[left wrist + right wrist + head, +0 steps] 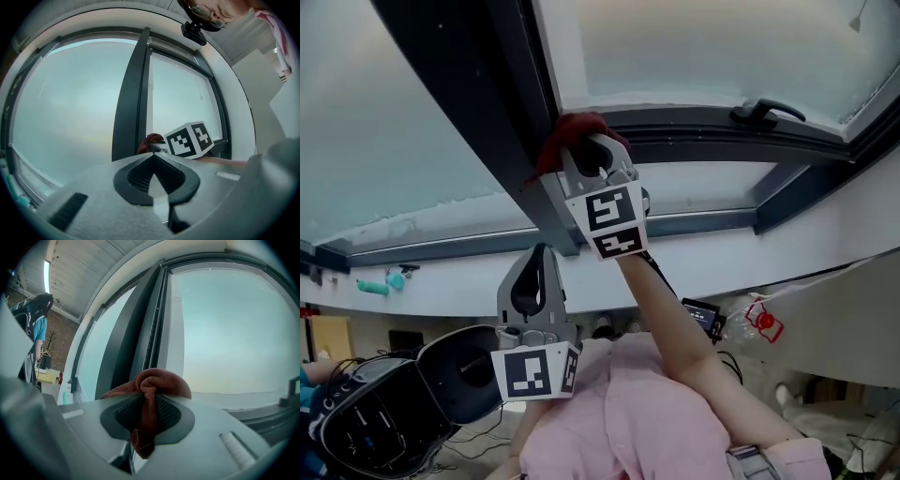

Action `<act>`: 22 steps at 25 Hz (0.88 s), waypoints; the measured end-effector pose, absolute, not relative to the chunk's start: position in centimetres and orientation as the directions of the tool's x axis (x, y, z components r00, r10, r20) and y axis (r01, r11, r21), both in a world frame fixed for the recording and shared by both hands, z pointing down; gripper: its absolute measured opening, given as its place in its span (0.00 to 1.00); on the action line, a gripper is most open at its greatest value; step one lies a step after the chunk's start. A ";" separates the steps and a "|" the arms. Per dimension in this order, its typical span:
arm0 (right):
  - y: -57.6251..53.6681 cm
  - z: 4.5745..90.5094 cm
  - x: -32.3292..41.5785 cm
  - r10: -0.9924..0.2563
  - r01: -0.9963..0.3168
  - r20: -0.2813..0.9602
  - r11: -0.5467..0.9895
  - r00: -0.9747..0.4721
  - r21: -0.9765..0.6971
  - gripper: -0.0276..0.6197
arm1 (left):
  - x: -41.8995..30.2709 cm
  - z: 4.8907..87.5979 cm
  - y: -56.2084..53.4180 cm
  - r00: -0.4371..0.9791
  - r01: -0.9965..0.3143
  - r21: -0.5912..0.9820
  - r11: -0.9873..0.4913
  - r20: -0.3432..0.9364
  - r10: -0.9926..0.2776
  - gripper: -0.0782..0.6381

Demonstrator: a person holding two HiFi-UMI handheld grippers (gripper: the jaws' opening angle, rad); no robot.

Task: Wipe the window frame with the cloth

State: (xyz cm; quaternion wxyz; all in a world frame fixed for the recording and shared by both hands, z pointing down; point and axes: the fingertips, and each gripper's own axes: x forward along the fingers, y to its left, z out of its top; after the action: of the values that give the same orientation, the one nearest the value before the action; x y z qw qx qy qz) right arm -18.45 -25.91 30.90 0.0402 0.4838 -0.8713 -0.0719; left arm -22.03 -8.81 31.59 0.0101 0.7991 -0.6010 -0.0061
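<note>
A dark red cloth (567, 134) is bunched between the jaws of my right gripper (592, 155), which is shut on it and pressed against the dark grey upright of the window frame (502, 122). From the right gripper view the cloth (154, 385) bulges past the jaw tips with the frame upright (140, 329) right behind it. My left gripper (539, 281) hangs lower, away from the frame, shut with nothing in it. In the left gripper view the cloth (151, 140) shows beside the right gripper's marker cube (187, 139) at the foot of the frame upright (131, 93).
A black window handle (766, 111) sits on the frame's cross bar to the right. Frosted glass panes (403, 122) lie on both sides of the upright. A white sill (469, 272) runs below, with a teal object (380, 284) at the left and a person (33, 322) standing farther off.
</note>
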 end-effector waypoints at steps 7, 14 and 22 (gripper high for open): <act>-26.2 30.9 -16.5 -0.862 -0.851 0.008 0.502 -0.507 0.151 0.15 | -21.5 31.5 -8.6 0.282 -0.959 0.030 -0.283 -0.007 -0.959 0.10; -26.5 30.9 -14.2 -0.884 -0.875 0.014 0.465 -0.468 0.133 0.15 | -21.0 31.4 -8.5 0.289 -0.957 0.033 -0.289 -0.016 -0.957 0.10; -27.1 31.1 -11.5 -0.902 -0.894 0.013 0.430 -0.431 0.127 0.15 | -19.7 31.6 -8.9 0.311 -0.950 0.033 -0.312 -0.018 -0.950 0.10</act>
State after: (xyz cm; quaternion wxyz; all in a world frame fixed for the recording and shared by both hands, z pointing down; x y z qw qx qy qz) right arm -11.52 -27.07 31.10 0.0396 0.5317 -0.8445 -0.0502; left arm -19.67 -8.92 31.60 0.0080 0.8097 -0.5865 -0.0169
